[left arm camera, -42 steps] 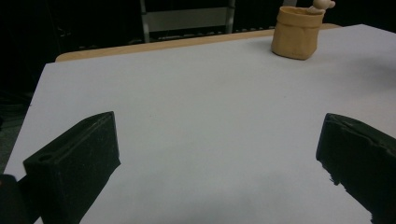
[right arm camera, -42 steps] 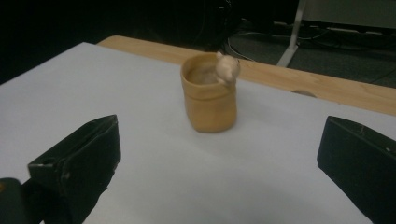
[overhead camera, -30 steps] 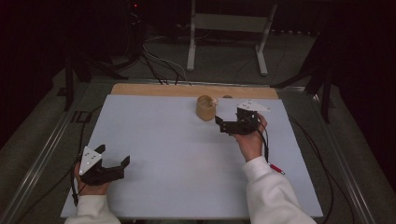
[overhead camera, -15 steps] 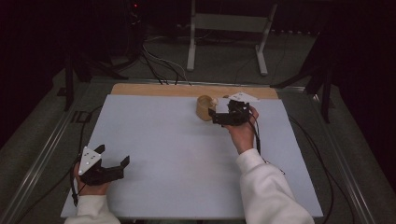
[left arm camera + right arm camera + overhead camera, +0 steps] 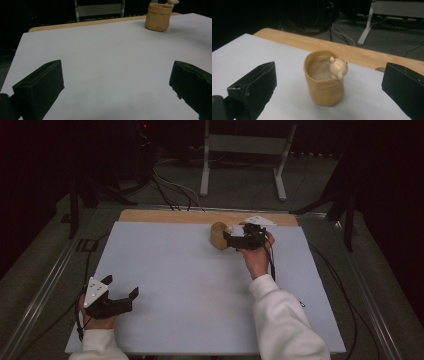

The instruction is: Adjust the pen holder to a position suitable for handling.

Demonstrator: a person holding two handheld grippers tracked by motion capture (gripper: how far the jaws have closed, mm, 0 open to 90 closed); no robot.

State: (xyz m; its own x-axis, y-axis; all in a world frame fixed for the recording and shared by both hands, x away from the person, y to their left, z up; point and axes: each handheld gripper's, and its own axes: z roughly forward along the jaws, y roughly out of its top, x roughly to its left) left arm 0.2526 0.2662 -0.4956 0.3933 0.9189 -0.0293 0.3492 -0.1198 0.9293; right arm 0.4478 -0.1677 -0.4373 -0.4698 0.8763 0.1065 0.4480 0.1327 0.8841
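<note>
Starting at the left of the high view, the left gripper (image 5: 124, 299) is seen resting low on the near left corner of the pale sheet (image 5: 175, 285), held in a hand with a white cuff. Its jaws are spread wide with nothing between them, and in the left gripper view only bare sheet is framed by them; no part in the work appears to be taken by this side yet.

Farther right, near the far edge of the sheet and just in front of the wooden strip (image 5: 165, 216), a small tan cup (image 5: 219, 235) is stood upright. A little bear-like figure (image 5: 338, 68) is perched on its rim, as the right gripper view shows.

Just right of the cup, the right gripper (image 5: 231, 240) is held level and pointed at it. Its jaws are parted widely, and in the right gripper view the cup is seen ahead, centred between them but not yet touched by either.

The work is judged to be at its approach stage: the gripper has been lined up on the cup, while closing on it, lifting and whatever follows remain to be done.
</note>
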